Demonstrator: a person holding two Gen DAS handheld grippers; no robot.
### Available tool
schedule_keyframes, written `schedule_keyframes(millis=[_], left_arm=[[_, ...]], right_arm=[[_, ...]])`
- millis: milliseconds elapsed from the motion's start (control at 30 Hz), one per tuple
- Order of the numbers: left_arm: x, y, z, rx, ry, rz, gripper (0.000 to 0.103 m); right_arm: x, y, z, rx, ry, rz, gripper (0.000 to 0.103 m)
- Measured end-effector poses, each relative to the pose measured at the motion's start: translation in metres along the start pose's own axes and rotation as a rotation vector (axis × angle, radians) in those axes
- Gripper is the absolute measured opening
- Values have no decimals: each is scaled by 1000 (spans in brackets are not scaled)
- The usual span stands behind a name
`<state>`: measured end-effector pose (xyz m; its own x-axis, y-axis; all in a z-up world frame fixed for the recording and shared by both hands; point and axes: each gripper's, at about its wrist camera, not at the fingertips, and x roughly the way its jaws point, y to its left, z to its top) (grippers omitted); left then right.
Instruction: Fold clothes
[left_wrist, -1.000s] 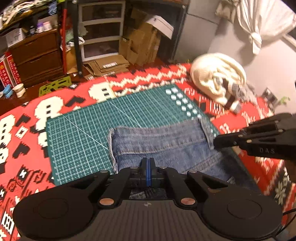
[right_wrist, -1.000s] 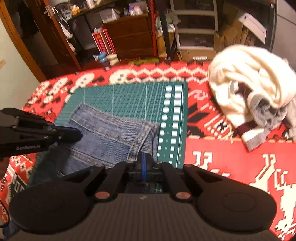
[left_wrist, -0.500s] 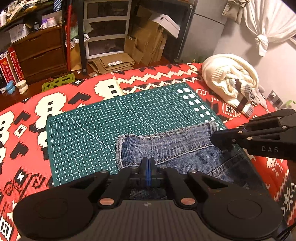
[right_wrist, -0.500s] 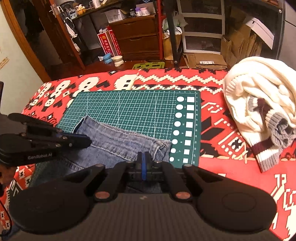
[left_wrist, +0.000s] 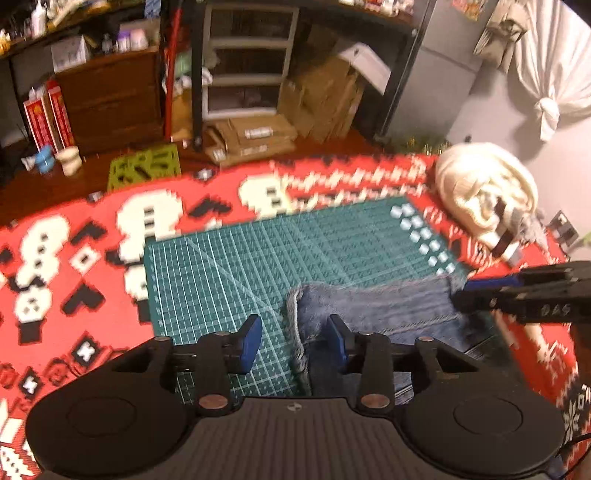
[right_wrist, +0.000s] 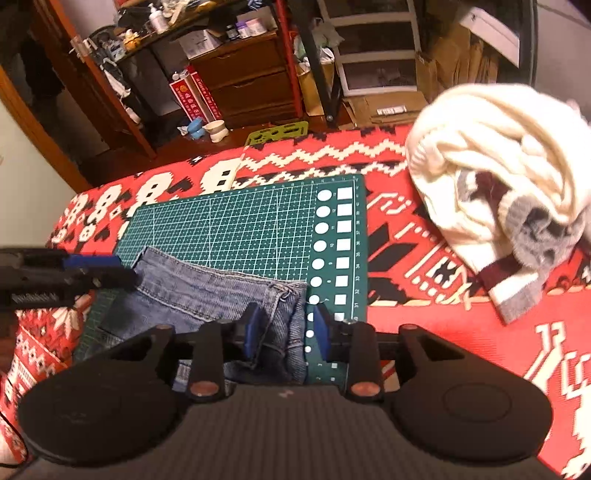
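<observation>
- Risk first, on the left: the left gripper has its blue pads spread and holds nothing, and the frayed hem of the jeans stands just inside its right pad. If the fingers close from here they would likely catch only that thin hem edge, and the denim could slip out or bunch when pulled.
- In the middle: the fold looks loose and uneven, with the hem curling upward near the left fingers. Judged from this, dragging either gripper across the cloth could undo the fold or slide the jeans off the cutting mat.
- On the right: the right gripper is also spread, straddling the doubled corner of the jeans without pinching it. Its right pad sits over the mat's printed squares, so a closing bite may take only part of the thick seam.
- Where the jeans lie: the denim stretches between the two grippers, on the near part of the mat, its upper edge ahead of both pairs of fingers.
- Beyond the right fingers, well apart: a cream sweater lies heaped on the red patterned blanket, seemingly not yet folded.
</observation>
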<state>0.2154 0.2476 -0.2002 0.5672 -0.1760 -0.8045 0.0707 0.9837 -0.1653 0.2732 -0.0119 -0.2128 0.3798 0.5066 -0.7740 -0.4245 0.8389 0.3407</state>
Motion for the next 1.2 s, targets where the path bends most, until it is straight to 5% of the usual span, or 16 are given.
schedule_keyframes(millis=[133, 167, 200, 300, 467, 700, 967, 1200], left_arm=[[12, 7, -1, -43, 15, -58, 37], [14, 9, -1, -56, 17, -74, 32], [17, 10, -1, -69, 18, -90, 16], [19, 8, 1, -84, 22, -114, 13], [8, 1, 16, -11, -31, -81, 12], [24, 14, 44, -49, -28, -47, 14], [-13, 32, 28, -101, -77, -58, 16], [-31, 23, -9, -96, -21, -148, 16]], right_arm=[[7, -7, 2, 37, 5, 27, 34], [8, -9, 3, 42, 5, 30, 31], [10, -9, 4, 44, 7, 29, 24], [10, -3, 7, 19, 6, 20, 17], [3, 6, 20, 11, -38, 18, 14], [18, 12, 48, -14, -49, -30, 18], [-13, 28, 41, -97, -110, -32, 22], [-4, 81, 14, -185, 1, 61, 16]])
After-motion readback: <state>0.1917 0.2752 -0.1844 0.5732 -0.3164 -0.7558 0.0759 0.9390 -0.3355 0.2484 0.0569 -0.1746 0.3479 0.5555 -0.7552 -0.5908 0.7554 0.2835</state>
